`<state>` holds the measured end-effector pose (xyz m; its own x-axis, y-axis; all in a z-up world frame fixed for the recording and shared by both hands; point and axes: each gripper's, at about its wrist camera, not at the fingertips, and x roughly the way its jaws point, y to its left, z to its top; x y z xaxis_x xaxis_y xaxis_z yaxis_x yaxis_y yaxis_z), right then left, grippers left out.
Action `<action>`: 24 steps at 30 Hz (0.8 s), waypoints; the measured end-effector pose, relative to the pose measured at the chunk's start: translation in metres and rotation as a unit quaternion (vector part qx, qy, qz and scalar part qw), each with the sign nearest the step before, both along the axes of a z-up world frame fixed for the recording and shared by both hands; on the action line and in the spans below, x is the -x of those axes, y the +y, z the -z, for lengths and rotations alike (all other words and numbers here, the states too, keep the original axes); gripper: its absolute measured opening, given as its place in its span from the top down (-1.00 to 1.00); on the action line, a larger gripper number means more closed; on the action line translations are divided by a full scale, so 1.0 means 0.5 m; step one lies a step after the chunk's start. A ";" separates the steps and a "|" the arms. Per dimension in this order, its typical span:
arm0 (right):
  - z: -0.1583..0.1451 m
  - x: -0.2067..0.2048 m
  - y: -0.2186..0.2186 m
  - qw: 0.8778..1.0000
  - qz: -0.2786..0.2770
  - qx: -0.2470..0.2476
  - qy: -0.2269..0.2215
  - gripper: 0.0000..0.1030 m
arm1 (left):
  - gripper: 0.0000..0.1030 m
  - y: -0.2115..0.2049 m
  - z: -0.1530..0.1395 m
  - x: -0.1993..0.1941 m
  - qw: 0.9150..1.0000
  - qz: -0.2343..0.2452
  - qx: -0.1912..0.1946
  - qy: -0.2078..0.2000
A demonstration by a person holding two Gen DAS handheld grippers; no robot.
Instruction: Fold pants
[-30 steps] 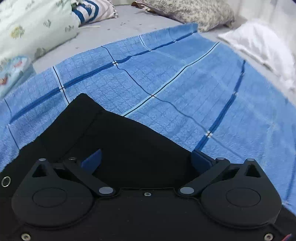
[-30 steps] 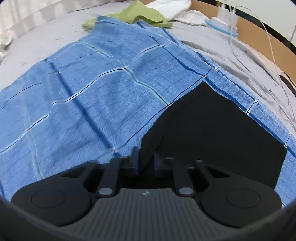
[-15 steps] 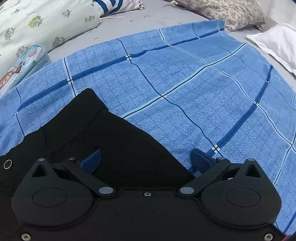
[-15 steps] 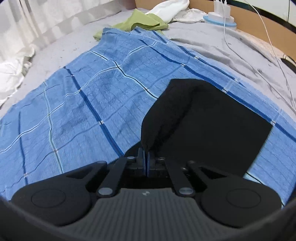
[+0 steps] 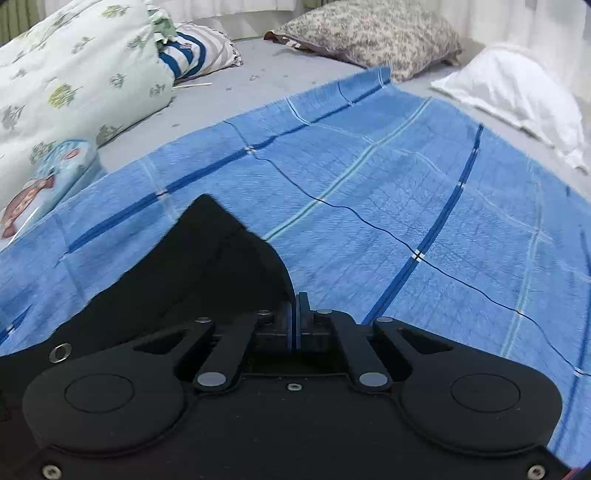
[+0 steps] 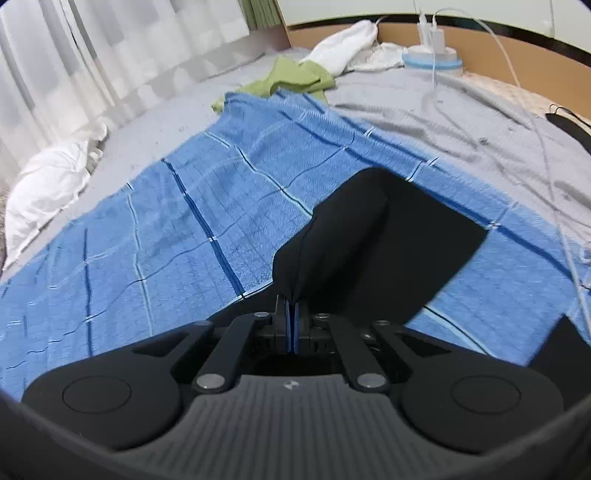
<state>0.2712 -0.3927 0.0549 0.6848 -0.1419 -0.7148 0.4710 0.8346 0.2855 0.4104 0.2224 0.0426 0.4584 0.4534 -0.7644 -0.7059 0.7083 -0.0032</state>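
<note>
Both tongs are pinched tight on the black pants [image 6: 373, 240]: the left gripper [image 5: 295, 314], its jaws just snapped closed, and the right gripper [image 6: 293, 314], each lifting an edge off the blue blanket [image 5: 388, 192] on the bed [image 6: 424, 107].

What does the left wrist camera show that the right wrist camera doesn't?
Only the left wrist view: a floral quilt, a patterned pillow and the left claw shut on the black pants.
Only the right wrist view: a green cloth, white cables and the right claw pinching a lifted fold.
Both: pants on the blue plaid blanket.
</note>
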 end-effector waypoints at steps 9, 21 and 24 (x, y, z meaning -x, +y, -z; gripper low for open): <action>-0.058 0.199 -0.027 0.999 0.011 -0.011 -0.045 0.95 | 0.95 0.011 -0.112 0.273 0.994 0.059 -0.018 -0.086; 0.006 0.498 -0.009 0.999 0.034 -0.004 -0.029 0.95 | 0.95 0.013 -0.093 0.615 0.992 0.072 -0.035 -0.101; 0.023 0.548 -0.007 0.999 0.036 -0.007 -0.023 0.95 | 0.95 0.021 -0.074 0.660 0.992 0.067 -0.032 -0.099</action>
